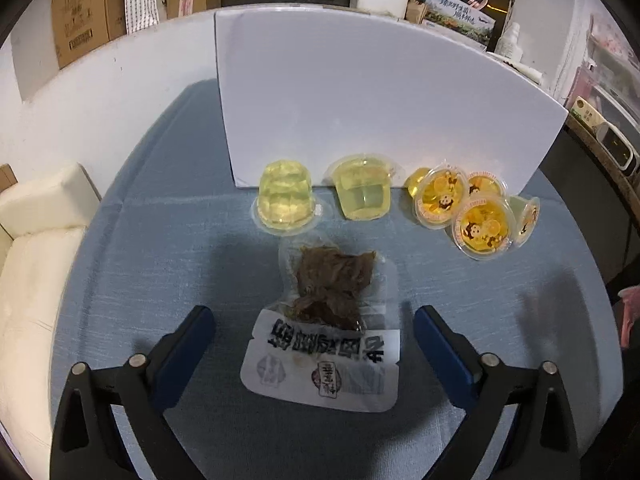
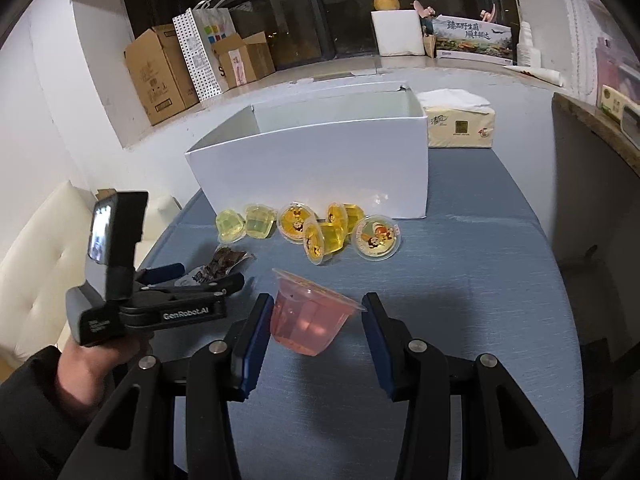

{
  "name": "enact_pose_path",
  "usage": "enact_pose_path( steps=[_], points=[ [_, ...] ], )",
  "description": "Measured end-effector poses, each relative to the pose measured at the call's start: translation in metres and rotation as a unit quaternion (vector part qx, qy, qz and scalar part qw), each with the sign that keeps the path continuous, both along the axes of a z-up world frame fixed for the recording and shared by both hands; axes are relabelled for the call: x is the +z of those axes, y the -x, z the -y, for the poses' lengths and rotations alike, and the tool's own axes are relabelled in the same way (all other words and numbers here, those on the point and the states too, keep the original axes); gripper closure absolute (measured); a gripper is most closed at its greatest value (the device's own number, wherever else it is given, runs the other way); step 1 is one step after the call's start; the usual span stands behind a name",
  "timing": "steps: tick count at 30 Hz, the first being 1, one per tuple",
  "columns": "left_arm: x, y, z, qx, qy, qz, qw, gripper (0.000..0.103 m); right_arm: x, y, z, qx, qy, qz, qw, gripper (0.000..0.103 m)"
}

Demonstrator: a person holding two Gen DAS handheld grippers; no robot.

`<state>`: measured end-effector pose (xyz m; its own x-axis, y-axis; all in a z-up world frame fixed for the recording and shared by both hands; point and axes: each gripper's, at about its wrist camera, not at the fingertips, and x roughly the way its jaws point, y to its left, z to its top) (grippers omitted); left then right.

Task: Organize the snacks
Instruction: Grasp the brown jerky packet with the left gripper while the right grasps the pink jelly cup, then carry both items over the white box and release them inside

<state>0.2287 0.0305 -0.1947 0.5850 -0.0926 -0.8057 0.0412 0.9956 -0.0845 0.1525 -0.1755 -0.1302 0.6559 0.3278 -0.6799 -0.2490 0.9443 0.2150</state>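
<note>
Snacks sit on the blue table (image 2: 480, 280) before a white box (image 2: 320, 160). Left tool (image 1: 314, 334) is spread wide around a dried-meat packet (image 1: 324, 320) without touching it. Right tool (image 2: 316, 320) pinches a pink jelly cup (image 2: 308, 320), tilted above the table.

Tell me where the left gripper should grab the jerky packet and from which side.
Grip the jerky packet across its narrow middle, where the brown meat meets the printed white label, coming down from above. It lies flat on the blue tablecloth, lengthwise between the open fingers of the left gripper, so its long side edges already face the pads.
</note>
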Motion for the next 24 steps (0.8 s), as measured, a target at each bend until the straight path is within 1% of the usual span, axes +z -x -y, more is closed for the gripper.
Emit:
enact_pose_path(
  steps=[1, 2, 3, 4, 8, 12, 16, 19, 24],
  points=[
    [0.000, 0.002, 0.000, 0.002, -0.004, 0.003, 1.0000, 0.017, 0.000, -0.001, 0.000, 0.000, -0.002, 0.000, 1.000, 0.053],
    [0.001, 0.004, 0.000, 0.003, -0.007, 0.006, 1.0000, 0.023, -0.001, -0.001, 0.000, 0.000, -0.004, 0.001, 1.000, 0.053],
    [0.002, 0.006, 0.001, 0.001, -0.008, 0.009, 0.9999, 0.033, -0.001, -0.001, 0.001, -0.001, -0.006, 0.000, 1.000, 0.053],
    [0.004, 0.010, 0.003, -0.003, -0.002, 0.009, 1.0000, 0.035, -0.002, -0.001, 0.001, 0.000, -0.008, -0.001, 1.000, 0.053],
    [0.009, 0.015, 0.000, -0.007, 0.016, 0.012, 0.9998, 0.038, -0.003, 0.000, -0.001, 0.003, -0.014, 0.000, 1.000, 0.053],
    [0.024, 0.029, 0.002, -0.017, 0.016, 0.032, 0.9992, 0.038, -0.001, 0.003, 0.000, 0.003, -0.018, 0.005, 1.000, 0.053],
    [0.051, 0.046, 0.008, -0.026, 0.027, 0.068, 0.9970, 0.038, 0.005, 0.005, 0.001, 0.002, -0.024, 0.014, 1.000, 0.053],
    [0.074, 0.058, 0.012, -0.035, 0.029, 0.097, 0.9943, 0.038, 0.011, 0.004, 0.003, 0.001, -0.029, 0.021, 0.999, 0.053],
    [0.115, 0.051, 0.017, -0.047, 0.026, 0.140, 0.9887, 0.038, 0.028, -0.016, 0.004, 0.001, -0.026, 0.037, 0.999, 0.053]
  ],
)
